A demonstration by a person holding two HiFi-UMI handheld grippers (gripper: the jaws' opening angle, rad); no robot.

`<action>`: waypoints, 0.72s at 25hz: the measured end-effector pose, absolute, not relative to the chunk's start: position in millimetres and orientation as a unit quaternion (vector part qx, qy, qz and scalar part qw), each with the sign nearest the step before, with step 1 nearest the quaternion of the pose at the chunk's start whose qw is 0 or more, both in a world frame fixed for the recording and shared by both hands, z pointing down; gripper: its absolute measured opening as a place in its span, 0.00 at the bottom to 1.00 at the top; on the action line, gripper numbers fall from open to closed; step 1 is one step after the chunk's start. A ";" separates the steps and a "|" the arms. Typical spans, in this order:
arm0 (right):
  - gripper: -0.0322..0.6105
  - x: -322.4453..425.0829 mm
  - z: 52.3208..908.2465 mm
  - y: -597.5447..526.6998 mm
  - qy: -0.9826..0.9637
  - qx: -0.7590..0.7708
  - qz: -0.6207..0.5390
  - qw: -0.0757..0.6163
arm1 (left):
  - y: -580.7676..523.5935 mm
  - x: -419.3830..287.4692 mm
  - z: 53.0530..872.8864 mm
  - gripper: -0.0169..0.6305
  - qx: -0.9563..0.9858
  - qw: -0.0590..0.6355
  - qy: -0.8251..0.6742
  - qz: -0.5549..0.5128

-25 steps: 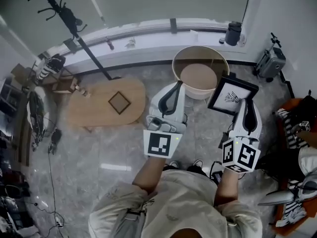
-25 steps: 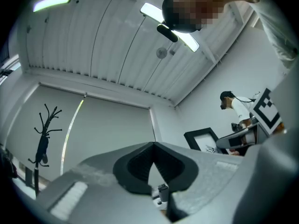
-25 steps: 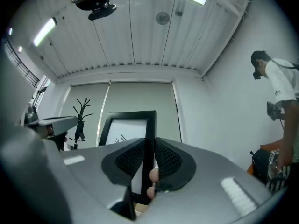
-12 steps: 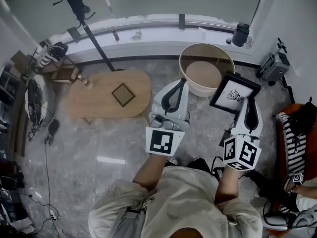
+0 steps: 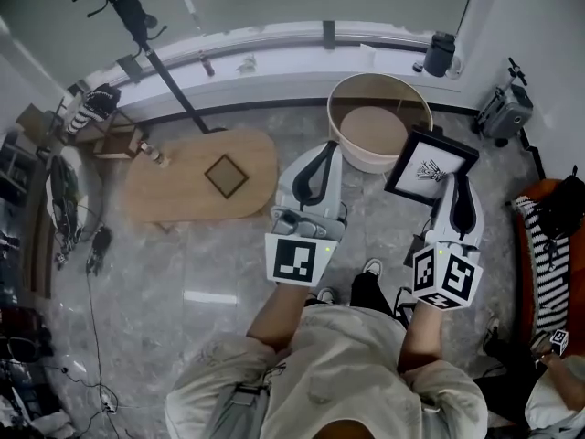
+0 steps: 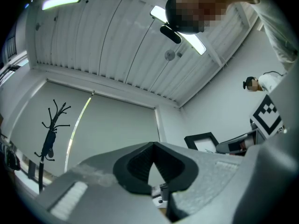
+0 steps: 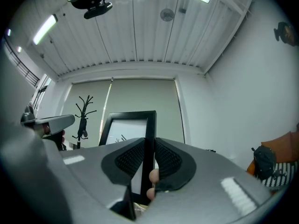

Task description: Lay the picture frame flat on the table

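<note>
Floor (image 5: 201, 273): grey marble. The person stands on it, and the task's thing hangs above it, not above any furniture.

Table (image 5: 174, 190): low, wooden and oval, at the person's left front. It is well apart from the picture frame, so I judge that a long carry across the body is needed. A fast swing on this way could shake the hold.

Tub (image 5: 340, 131): round and beige, it stands on the floor between the table and the frame. Its rim is just beside the frame's near corner. If the frame goes low on the way to the left, it may knock on this rim.

Picture frame (image 5: 430, 165): black border with a white sheet and a small drawing. It is in the air, tilted, with its face partly toward the head camera.

Right gripper (image 5: 453, 185): its pads (image 7: 164, 158) press on one thin side bar of the frame (image 7: 125, 127). A hold on one edge only lets the frame turn or slip down. Then a corner would touch the table first, and not the flat back.

Left gripper (image 5: 322, 150): its tips (image 6: 153, 148) meet and nothing is between them. It hangs free, so it cannot steady the frame unless it opens.

Square thing (image 5: 224, 174): small and dark-edged, it lies in the middle of the table. I cannot tell what it is. A frame put on top of it would not lie flat.
</note>
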State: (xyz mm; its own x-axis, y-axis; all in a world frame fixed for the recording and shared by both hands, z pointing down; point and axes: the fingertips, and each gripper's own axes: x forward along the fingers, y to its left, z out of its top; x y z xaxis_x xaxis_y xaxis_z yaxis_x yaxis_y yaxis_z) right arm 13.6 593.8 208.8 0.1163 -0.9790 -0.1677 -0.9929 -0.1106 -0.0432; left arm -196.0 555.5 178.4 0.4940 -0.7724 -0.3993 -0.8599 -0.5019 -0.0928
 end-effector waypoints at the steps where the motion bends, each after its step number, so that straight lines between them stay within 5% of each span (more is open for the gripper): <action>1: 0.16 15.7 209.8 590.5 0.663 -0.744 0.048 0.072 | 552.5 -194.1 179.0 0.03 -0.853 0.141 0.480 0.153; 18: 0.16 95.8 227.2 507.9 0.654 -0.753 0.025 0.070 | 463.2 -112.1 187.7 0.03 -0.858 0.142 0.472 0.140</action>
